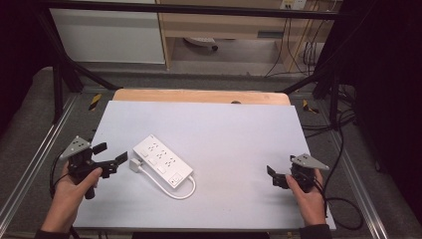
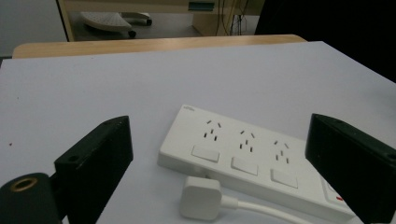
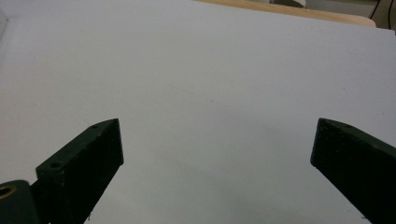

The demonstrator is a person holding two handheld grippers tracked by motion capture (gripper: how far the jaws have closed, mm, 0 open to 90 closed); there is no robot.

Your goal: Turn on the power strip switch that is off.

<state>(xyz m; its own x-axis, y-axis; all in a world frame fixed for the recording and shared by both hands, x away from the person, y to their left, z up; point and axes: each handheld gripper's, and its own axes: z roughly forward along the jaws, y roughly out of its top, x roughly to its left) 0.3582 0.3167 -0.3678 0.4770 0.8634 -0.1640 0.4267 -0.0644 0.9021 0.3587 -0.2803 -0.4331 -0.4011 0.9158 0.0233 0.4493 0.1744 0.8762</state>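
Overall, the largest item is the table [image 1: 239, 129], covered by a pale sheet, with a strip of bare wood showing along its far edge. Nothing on it serves as a container; every item lies loose on the flat surface.

Next in size is the white power strip [image 1: 162, 160], lying flat and set diagonally on the left half of the table. It has three sets of sockets in a row, each with a switch beside it, seen clearly in the left gripper view [image 2: 247, 161]. Its white cable [image 1: 171, 189] loops out from the near end and curls back along the strip's near side. The white plug [image 1: 135, 165] at the cable's end lies flat on the table just beside the strip's left end, not inserted in any socket [image 2: 201, 197].

The left gripper [image 1: 110, 154] is held at the table's left edge, jaws wide apart and holding nothing, pointed at the plug, which lies close in front of them without touching.

The right gripper [image 1: 276, 176] is held near the table's right edge, well apart from the strip. Its jaws are likewise wide and hold nothing, with bare table surface between them in the right gripper view [image 3: 212, 154].
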